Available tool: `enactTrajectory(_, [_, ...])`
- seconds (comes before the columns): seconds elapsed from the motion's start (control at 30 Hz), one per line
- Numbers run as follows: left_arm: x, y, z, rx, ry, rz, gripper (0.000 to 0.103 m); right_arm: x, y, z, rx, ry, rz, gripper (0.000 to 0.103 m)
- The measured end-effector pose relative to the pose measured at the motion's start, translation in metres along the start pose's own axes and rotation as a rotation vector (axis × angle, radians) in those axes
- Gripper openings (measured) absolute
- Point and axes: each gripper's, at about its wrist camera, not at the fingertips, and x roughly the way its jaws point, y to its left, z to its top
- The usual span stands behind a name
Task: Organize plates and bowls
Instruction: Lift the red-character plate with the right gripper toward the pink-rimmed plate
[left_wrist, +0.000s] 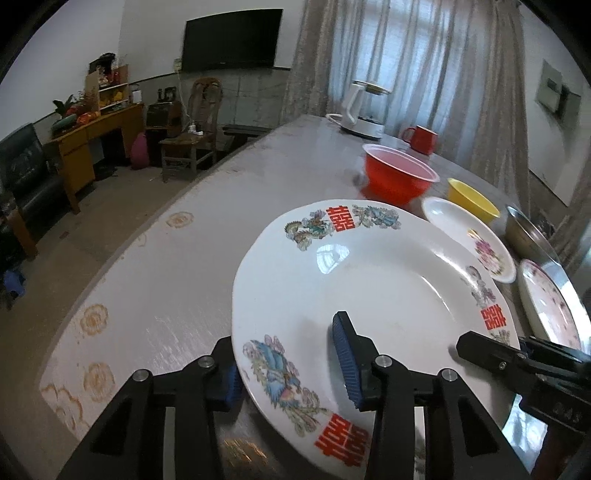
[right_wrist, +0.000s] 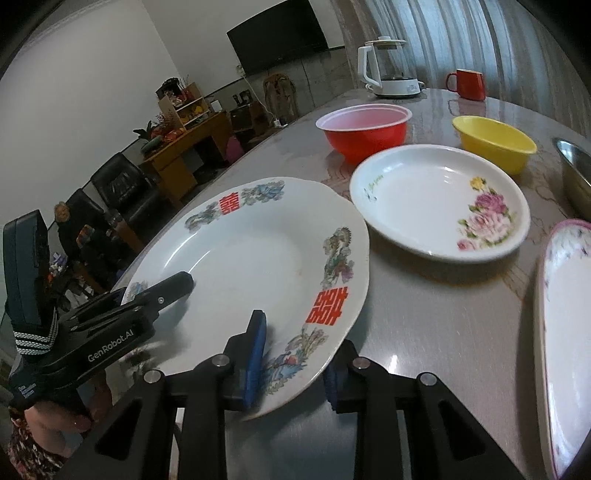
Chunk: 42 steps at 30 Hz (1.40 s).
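Clearly both grippers have the big plate (left_wrist: 369, 295) by its near rim, one on each side.

From the left wrist, the left gripper (left_wrist: 291, 363) has its fingers clamped on the rim by the blue bird pattern, one pad above, one below. The plate looks lifted at the near edge, above the table (left_wrist: 166, 277). Beyond it are the red bowl (left_wrist: 397, 177), yellow bowl (left_wrist: 471, 201) and rose plate (left_wrist: 476, 240).

From the right wrist, the right gripper (right_wrist: 295, 360) pinches the rim beside the red characters, fingers closed on it. The rose plate sits just beyond, nearly touching the big one.

To do this well, I'd say keep both grips level and move together, so the plate doesn't twist or knock its neighbour.
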Motion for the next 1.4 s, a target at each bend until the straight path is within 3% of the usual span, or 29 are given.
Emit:
enactTrajectory(0.13, [-0.002,-0.006,-0.002,0.009,0.002,-0.009,0.046,-0.012,-0.007,-0.008,0.009,-0.002,0.012,0.027])
enactTrajectory(0.47, [0.016,-0.011,0.018,0.064,-0.014,0.082,0.048,-0.02,-0.006,-0.011,-0.004,-0.028,-0.007,0.027])
enactTrajectory(1.07, [0.014,-0.014,0.016,0.062,-0.026,0.111,0.045,-0.008,-0.008,-0.008,-0.045,-0.041,-0.028,0.028])
enactTrajectory(1.4, [0.007,-0.026,0.008,0.065,-0.019,0.103,0.045,-0.025,-0.007,-0.011,-0.069,-0.059,-0.045,0.027])
